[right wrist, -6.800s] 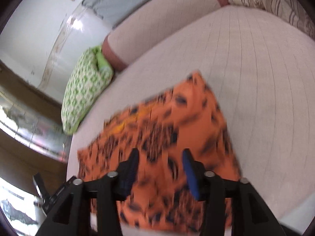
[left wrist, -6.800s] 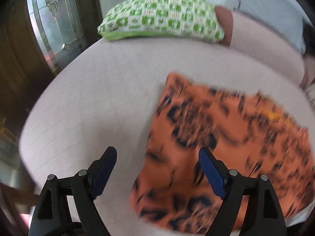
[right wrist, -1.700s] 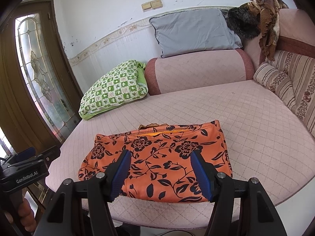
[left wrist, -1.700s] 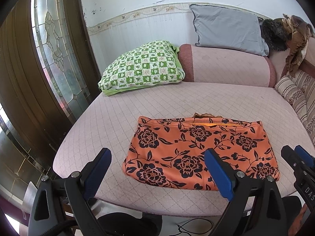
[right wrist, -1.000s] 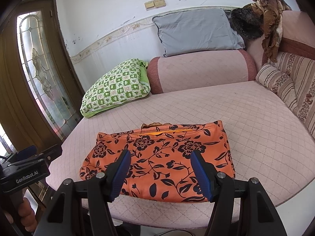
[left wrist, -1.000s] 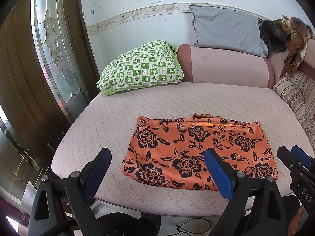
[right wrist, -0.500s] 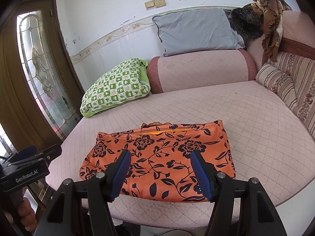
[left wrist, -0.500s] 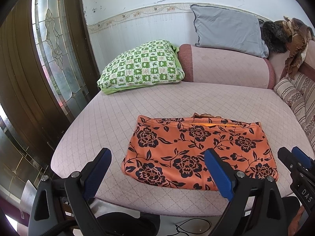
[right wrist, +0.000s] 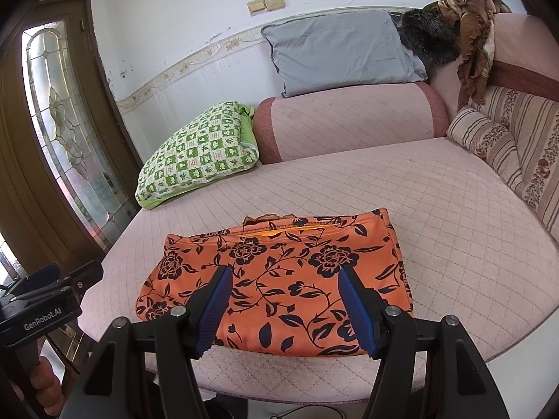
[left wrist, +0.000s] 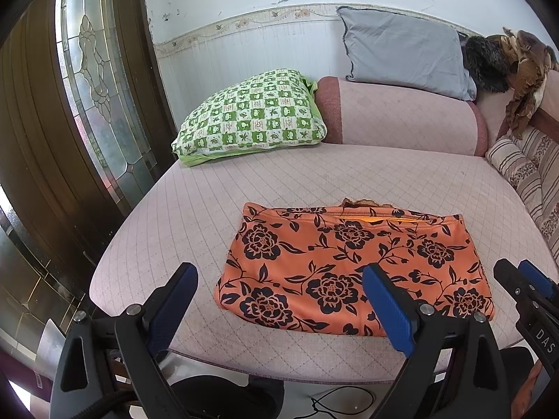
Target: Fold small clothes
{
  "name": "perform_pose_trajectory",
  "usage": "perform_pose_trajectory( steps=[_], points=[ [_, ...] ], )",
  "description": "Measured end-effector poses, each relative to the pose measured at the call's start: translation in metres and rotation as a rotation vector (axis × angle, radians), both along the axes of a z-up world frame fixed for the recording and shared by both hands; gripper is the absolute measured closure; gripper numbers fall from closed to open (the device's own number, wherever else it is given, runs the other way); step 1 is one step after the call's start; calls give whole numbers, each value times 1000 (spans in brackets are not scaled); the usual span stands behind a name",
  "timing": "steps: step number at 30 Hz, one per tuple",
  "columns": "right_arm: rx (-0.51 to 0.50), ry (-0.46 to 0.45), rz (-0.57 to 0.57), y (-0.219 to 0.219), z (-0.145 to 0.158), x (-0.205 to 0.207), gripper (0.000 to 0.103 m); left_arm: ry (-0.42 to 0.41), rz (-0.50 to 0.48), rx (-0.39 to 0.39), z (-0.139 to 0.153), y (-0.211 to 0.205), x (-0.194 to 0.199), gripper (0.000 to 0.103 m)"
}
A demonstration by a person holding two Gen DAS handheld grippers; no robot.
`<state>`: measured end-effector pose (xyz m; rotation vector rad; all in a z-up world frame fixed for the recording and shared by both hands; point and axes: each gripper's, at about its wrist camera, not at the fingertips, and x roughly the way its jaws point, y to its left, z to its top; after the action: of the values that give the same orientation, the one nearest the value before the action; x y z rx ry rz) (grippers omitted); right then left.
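An orange garment with black flowers (left wrist: 353, 265) lies folded flat as a rectangle near the front edge of the pink quilted sofa seat (left wrist: 216, 202). It also shows in the right wrist view (right wrist: 279, 279). My left gripper (left wrist: 279, 303) is open and empty, held back off the seat's front edge, to the garment's left. My right gripper (right wrist: 284, 307) is open and empty, held back in front of the garment's near edge. It also shows at the right edge of the left wrist view (left wrist: 524, 279).
A green checked pillow (left wrist: 251, 115) lies at the seat's back left. A grey cushion (left wrist: 401, 56) rests on the pink bolster (left wrist: 401, 118). Striped cushions (right wrist: 506, 143) line the right side. A glass-panelled wooden door (left wrist: 87, 104) stands at the left.
Long before, both grippers were close over the garment. Over the last second both stay drawn back from the sofa and the garment lies still.
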<state>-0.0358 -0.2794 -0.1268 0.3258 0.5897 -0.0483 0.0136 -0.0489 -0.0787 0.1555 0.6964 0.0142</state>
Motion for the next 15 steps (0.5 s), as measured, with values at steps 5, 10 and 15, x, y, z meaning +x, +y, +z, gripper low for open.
perform_pose_trajectory(
  steps=[5,10,15],
  points=[
    [-1,0,-1,1,0,0,37,0,1,-1,1,1,0,8],
    [-6,6,-3,2,0,0,37,1,1,-3,0,2,-1,8],
    [-9,9,-1,3,-1,0,37,1,1,-3,0,2,0,8]
  ],
)
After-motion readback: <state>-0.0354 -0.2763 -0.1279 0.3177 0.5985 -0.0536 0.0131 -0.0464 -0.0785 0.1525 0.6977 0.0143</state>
